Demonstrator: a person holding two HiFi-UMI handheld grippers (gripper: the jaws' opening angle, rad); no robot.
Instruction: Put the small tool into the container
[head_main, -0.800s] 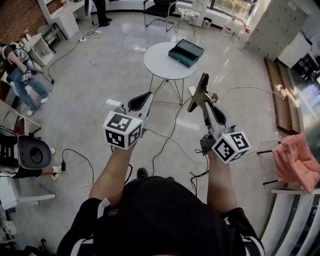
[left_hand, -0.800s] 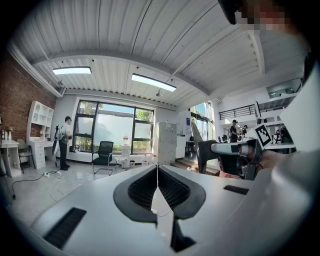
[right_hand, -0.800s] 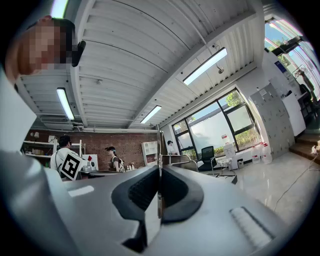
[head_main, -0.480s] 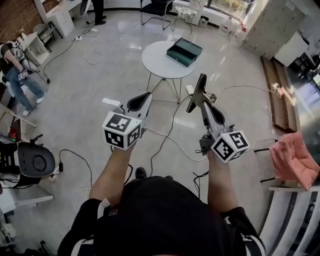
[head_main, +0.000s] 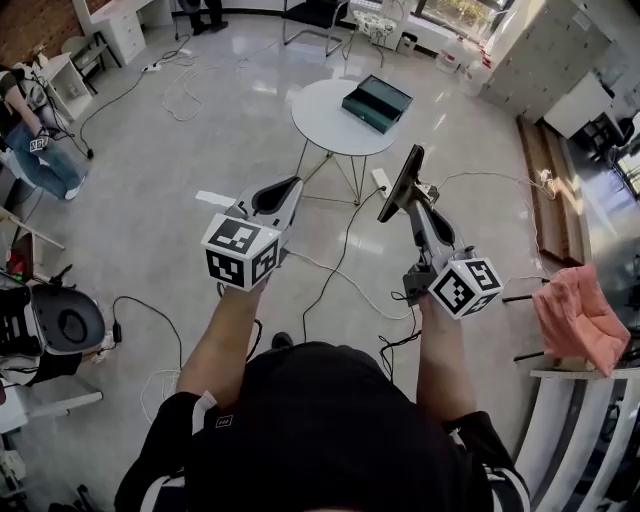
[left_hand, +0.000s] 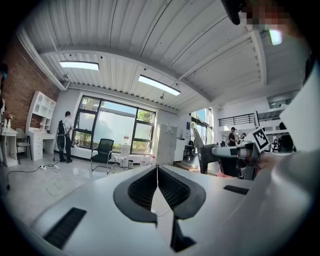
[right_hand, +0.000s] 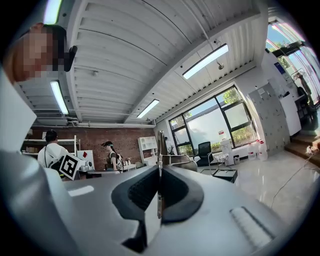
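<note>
Dark-green and box-shaped, the container (head_main: 375, 102) sits on the far right part of the round white table (head_main: 325, 125), which stands on a pale, glossy floor (head_main: 180, 150). On the near side of the table and a little to its right, the right gripper (head_main: 412, 207) is clamped on the small tool (head_main: 404, 178), a thin, dark, flat piece that sticks out past the jaws and leans toward the table. The tool hangs in the air, well apart from the container. The right gripper view shows its narrow edge (right_hand: 159, 150) pinched between the two jaws. The left gripper (head_main: 292, 187) is also on the near side of the table, slightly to its left. Its jaws are drawn together with nothing between them, and the left gripper view (left_hand: 157, 170) shows the ribbed pads (left_hand: 142, 186) meeting along a thin line. Cables (head_main: 350, 285) trail over the floor on the near side of the table's legs. A pink cloth (head_main: 575, 320) lies well to the right of the table. Beyond the table, a black chair (left_hand: 104, 149) stands near the windows.
</note>
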